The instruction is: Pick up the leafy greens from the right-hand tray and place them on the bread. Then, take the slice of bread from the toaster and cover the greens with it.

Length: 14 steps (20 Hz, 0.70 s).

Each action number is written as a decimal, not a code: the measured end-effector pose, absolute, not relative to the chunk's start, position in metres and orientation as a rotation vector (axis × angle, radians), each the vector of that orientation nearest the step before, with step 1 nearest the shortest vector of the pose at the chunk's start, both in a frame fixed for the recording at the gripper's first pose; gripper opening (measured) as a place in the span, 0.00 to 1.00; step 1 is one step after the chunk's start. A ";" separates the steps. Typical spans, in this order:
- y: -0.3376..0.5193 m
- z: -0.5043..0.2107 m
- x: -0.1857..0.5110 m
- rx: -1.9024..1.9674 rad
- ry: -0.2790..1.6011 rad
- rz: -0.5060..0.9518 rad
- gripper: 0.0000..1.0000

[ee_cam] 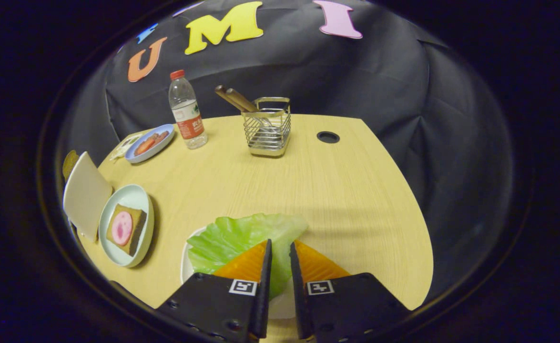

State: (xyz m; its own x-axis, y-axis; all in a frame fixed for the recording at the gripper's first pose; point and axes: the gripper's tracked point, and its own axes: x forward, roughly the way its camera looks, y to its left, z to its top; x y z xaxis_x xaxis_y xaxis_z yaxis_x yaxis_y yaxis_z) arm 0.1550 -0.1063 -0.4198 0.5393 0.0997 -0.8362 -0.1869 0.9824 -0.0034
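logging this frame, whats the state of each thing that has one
gripper: fingers close together over the leaf, a narrow gap between them; grip cannot be told
leafy greens: lying on the white tray, under the fingers
bread: flat on the pale green plate, pink slice on top, no greens yet
water bottle: upright, red cap on
wire basket: upright, wooden handles leaning out

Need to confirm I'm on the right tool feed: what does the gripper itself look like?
The gripper has two orange wedge-shaped fingers with thin black inner edges. Each sits on a black angular block studded with screws, and each block carries a small square black-and-white marker.
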 end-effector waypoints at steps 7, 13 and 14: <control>-0.109 -0.423 0.142 -0.098 1.047 0.157 0.03; -0.092 -0.376 0.130 -0.085 0.950 0.174 0.00; -0.089 -0.367 0.127 -0.079 0.942 0.173 0.00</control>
State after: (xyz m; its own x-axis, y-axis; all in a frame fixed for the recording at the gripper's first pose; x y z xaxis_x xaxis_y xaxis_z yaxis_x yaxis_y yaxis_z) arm 0.1265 -0.0890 -0.3672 0.5759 0.1134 -0.8096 -0.1822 0.9832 0.0082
